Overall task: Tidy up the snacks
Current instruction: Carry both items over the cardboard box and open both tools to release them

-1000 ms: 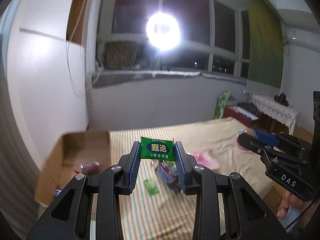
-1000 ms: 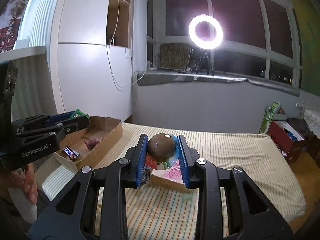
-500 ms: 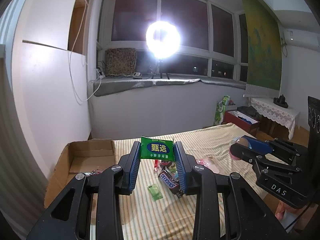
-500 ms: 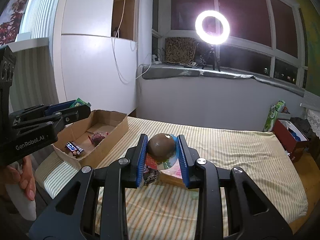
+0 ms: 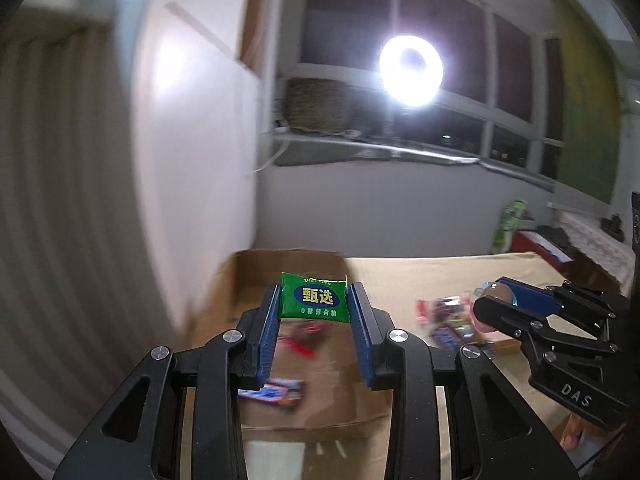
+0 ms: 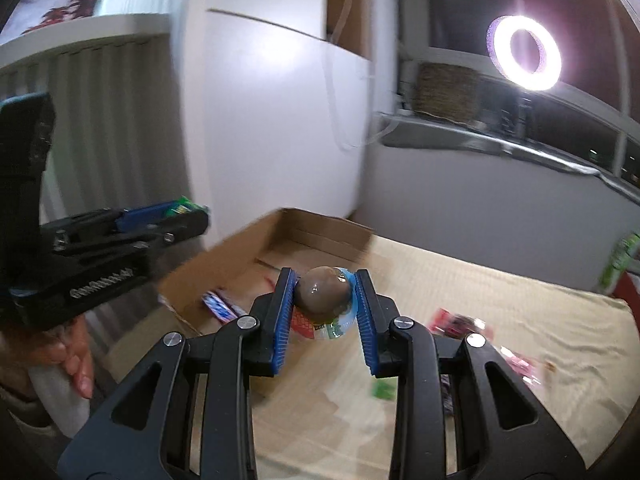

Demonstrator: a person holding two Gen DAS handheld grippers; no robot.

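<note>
My left gripper (image 5: 315,300) is shut on a green candy packet (image 5: 313,297) and hangs over the open cardboard box (image 5: 260,268). Inside the box lie a blue snack bar (image 5: 276,392) and a red wrapper (image 5: 300,338). My right gripper (image 6: 325,292) is shut on a brown jelly cup (image 6: 322,294) with a printed lid, held above the box's near right corner (image 6: 312,236). In the left wrist view the right gripper (image 5: 490,306) shows at the right with the cup. In the right wrist view the left gripper (image 6: 188,214) shows at the left with the green packet (image 6: 182,206).
Loose snacks (image 5: 444,316) lie on the striped bed cover (image 6: 500,292) to the right of the box. A white cupboard (image 6: 280,120) stands just behind the box. A ring light (image 6: 524,52) glares at the window. A hand (image 6: 76,356) holds the left gripper.
Both grippers have swung left from the snack pile to the cardboard box, which now sits straight ahead of them. Each still holds its snack.
</note>
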